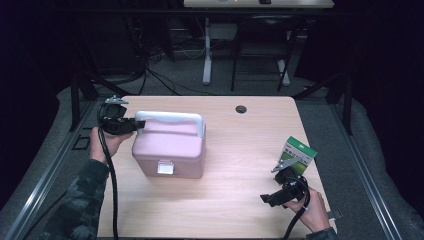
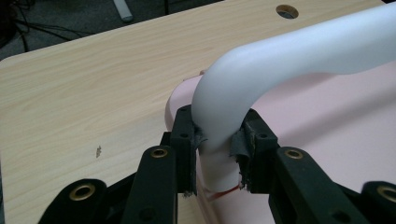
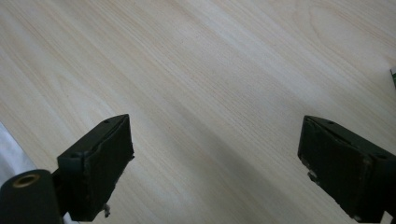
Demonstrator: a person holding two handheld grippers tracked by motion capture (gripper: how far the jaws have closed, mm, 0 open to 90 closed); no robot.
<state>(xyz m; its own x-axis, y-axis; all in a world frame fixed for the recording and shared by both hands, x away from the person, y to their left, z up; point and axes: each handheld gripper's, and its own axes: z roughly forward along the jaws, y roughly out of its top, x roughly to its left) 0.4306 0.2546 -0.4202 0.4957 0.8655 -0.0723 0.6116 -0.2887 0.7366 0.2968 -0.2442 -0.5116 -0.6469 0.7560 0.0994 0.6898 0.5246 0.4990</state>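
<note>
Your left gripper (image 1: 136, 124) is clamped on the white handle (image 1: 170, 118) of the pink box (image 1: 170, 147), at the handle's left end where it bends down toward the lid. In the left gripper view both jaws press against that bend of the handle (image 2: 299, 51), one on each side, with the pink lid (image 2: 336, 126) running off toward 3 o'clock. In the high view the box stands upright on the wooden table (image 1: 240, 150), left of centre, at about 10 o'clock from the table's middle, with its pale front latch (image 1: 165, 167) facing 6 o'clock toward you. Your left hand (image 1: 107, 142) holds the gripper body just beside the box's left wall. Your right gripper (image 1: 267, 198) sits at about 4 o'clock on the table, well apart from the box, with its jaws pointing toward 9 o'clock. In the right gripper view its jaws stand wide apart over bare tabletop (image 3: 210, 93) with nothing between them. A green and white carton (image 1: 298, 154) stands near the table's right edge, just beyond the right gripper at 12 o'clock from it. A round cable hole (image 1: 241, 109) lies at the table's far edge.
</note>
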